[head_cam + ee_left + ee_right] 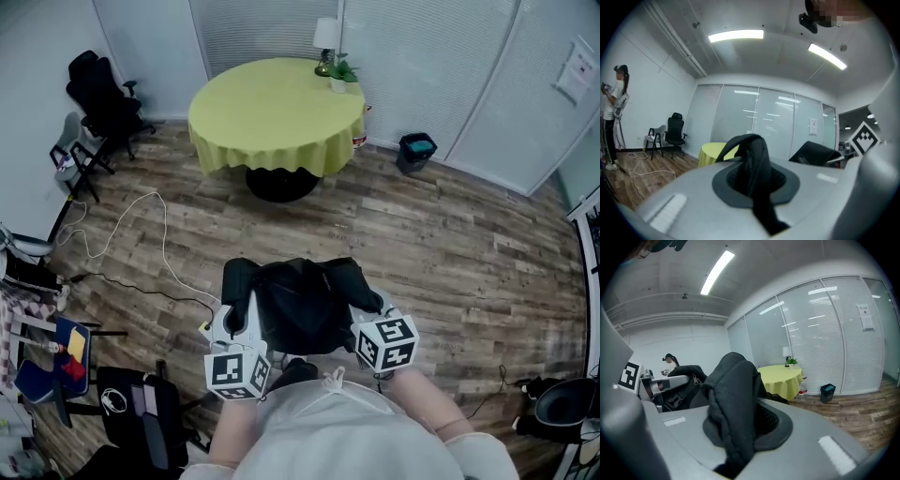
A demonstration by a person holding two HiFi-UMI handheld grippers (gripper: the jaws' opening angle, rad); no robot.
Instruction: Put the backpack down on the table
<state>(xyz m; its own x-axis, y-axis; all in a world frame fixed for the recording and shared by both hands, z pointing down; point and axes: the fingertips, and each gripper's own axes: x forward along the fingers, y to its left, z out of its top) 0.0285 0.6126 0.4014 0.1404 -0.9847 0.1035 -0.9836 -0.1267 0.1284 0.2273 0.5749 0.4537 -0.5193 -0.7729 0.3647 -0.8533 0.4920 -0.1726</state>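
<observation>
Black fabric fills the middle of the head view: the backpack (300, 305) hangs in the air close in front of the person, above the wood floor (450, 253); the left gripper (239, 314) and the right gripper (370, 319) carry it from either side, which shares the weight and keeps the bag level; the round table (234, 141), draped in yellow-green cloth, stands well apart across the room; a lamp (326, 37) and a small plant (342, 73) sit at its far edge, so the near part of the top looks free for the bag; a white cable (150, 234) lies looped on the floor to the left.

Left gripper view: the jaws are pinched almost together on a narrow black strap (757, 168), which arches up over them and drops toward the camera; thin webbing likely needs that tight a pinch to avoid slipping.

Right gripper view: the jaws are clamped on a thicker padded strap (731, 399), folded over between them; the table shows ahead, a dark bin (827, 391) to its right.

By my reading this is the carry, with the setting-down not yet begun; the bag should land clear of lamp and plant.
</observation>
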